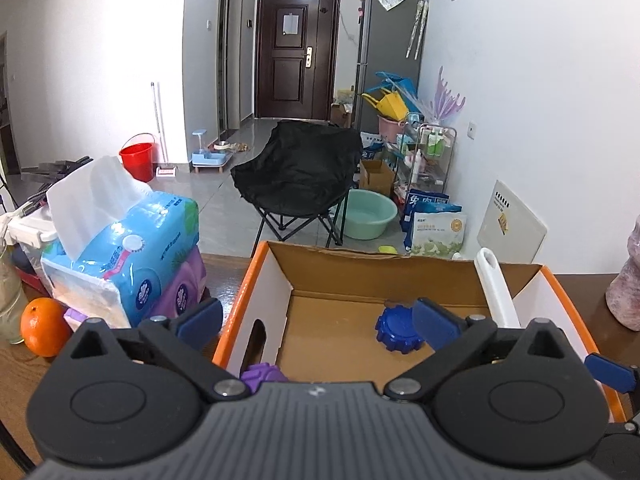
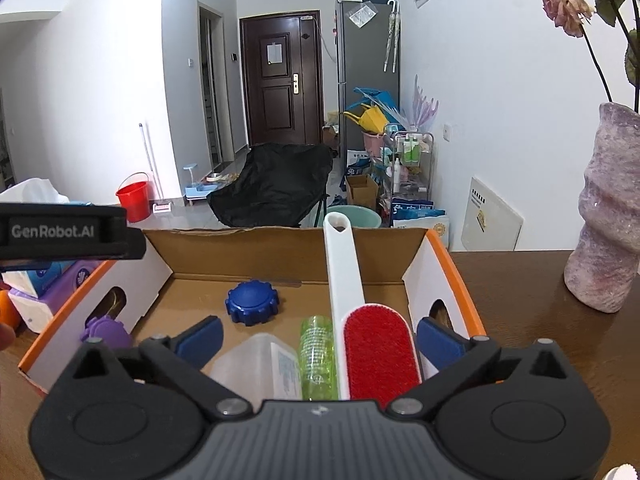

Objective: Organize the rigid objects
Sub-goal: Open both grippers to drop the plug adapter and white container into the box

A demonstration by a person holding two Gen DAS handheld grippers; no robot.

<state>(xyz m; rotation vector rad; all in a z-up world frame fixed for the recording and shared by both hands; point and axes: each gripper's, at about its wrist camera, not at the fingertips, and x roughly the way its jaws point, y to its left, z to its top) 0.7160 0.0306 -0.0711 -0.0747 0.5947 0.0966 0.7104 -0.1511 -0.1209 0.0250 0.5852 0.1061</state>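
An open cardboard box with orange rims stands on the wooden table. Inside lie a blue gear-shaped lid, a purple gear-shaped piece, a white lint brush with a red pad whose handle leans on the far wall, a green ribbed tube and a clear plastic container. My left gripper is open and empty over the box. My right gripper is open and empty above the brush and tube.
Stacked tissue packs and an orange sit left of the box, with a glass beside them. A pink textured vase with a dried rose stands on the right. The left gripper's body shows at left.
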